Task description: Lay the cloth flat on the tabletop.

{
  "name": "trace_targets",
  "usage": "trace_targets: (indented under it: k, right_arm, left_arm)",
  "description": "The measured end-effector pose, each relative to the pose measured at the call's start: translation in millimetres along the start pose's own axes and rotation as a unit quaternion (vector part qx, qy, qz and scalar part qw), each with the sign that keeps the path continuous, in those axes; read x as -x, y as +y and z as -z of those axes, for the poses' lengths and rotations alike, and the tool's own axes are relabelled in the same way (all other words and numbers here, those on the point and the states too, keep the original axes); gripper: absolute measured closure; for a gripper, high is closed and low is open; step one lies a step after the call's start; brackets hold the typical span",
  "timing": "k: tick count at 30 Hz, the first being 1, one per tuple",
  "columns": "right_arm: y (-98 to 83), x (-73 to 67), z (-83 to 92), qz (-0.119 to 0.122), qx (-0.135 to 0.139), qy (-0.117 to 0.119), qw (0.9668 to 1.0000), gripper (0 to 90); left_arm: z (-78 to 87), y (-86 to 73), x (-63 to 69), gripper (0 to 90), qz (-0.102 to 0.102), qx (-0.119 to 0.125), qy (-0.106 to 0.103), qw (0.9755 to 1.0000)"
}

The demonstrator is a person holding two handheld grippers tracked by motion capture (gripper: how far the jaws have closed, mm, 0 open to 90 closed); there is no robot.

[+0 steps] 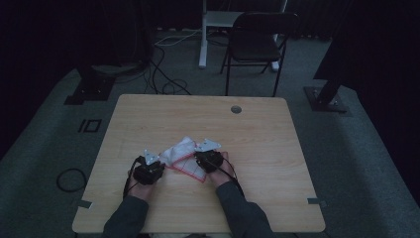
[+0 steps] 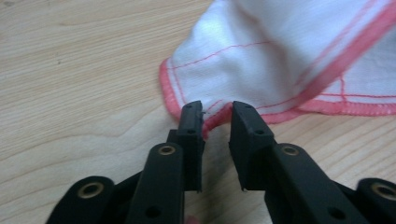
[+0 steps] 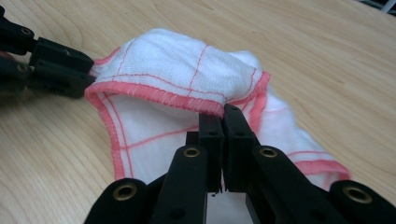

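A white cloth [image 1: 184,157] with red hem and red grid lines lies bunched on the wooden table [image 1: 257,139], between my two grippers. My left gripper [image 1: 159,164] is at the cloth's left end. In the left gripper view its jaws [image 2: 217,114] stand slightly apart, with the red hem of the cloth [image 2: 280,51] between the tips and a gap still showing. My right gripper [image 1: 199,158] is at the cloth's right side. In the right gripper view its jaws [image 3: 223,116] are pressed together on a raised fold of the cloth [image 3: 177,70]. The left gripper [image 3: 88,71] appears there at the cloth's far corner.
A round grommet hole [image 1: 236,109] sits near the table's far edge. Beyond the table stand a dark folding chair [image 1: 255,42] and a white desk leg [image 1: 202,34]. Cables [image 1: 163,84] run over the grey carpet, and a cable loop [image 1: 71,179] lies left of the table.
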State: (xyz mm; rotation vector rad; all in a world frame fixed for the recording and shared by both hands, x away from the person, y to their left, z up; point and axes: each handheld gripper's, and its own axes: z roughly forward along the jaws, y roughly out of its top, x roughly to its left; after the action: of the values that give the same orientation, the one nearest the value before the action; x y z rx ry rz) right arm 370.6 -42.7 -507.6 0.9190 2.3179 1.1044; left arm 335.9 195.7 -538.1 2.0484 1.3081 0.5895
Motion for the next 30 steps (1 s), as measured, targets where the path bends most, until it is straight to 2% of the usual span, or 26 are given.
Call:
trace_targets:
  k: [4,9,12,15,16,17,19,20,24,30]
  right_arm:
    - [-3.9,8.2,11.4,0.000,0.001,-0.005,1.0000,88.7]
    - [-9.8,17.3,23.2,-0.001,0.002,-0.014,0.9999,88.7]
    - [-16.8,27.3,35.1,-0.002,0.002,-0.022,0.9997,88.7]
    - [-19.9,31.4,39.2,-0.002,-0.001,-0.027,0.9996,88.7]
    - [-22.7,34.6,42.2,-0.003,-0.002,-0.029,0.9996,88.7]
    - [-22.7,34.6,42.2,-0.003,-0.002,-0.029,0.9996,88.7]
    - [-25.3,37.4,44.7,-0.004,-0.002,-0.032,0.9995,88.7]
    - [-27.6,39.7,46.2,-0.004,-0.004,-0.034,0.9994,88.7]
    - [-30.7,42.8,48.1,-0.007,-0.005,-0.037,0.9993,88.7]
    - [-33.4,46.8,52.5,-0.012,-0.003,-0.041,0.9991,88.7]
  left_arm:
    - [0.8,-0.1,-4.2,81.8,0.006,-0.003,-0.001,1.0000]
    - [0.9,0.2,-5.3,87.3,0.003,-0.006,-0.005,1.0000]
    - [0.8,0.2,-5.3,89.9,0.002,-0.006,-0.009,0.9999]
    - [0.7,1.6,-5.8,89.9,0.008,-0.011,-0.010,0.9999]
    - [1.1,3.0,-6.2,89.3,0.018,-0.010,-0.018,0.9996]
    - [1.1,3.0,-6.2,87.9,0.018,-0.010,-0.018,0.9996]
    - [2.9,5.7,-4.9,86.0,0.024,0.000,-0.025,0.9994]
    - [3.8,10.1,-1.9,85.5,0.016,0.007,-0.030,0.9994]
    - [-3.0,17.1,5.4,84.8,0.004,0.001,-0.032,0.9995]
    - [-9.3,17.4,8.1,85.1,0.001,-0.008,-0.033,0.9994]
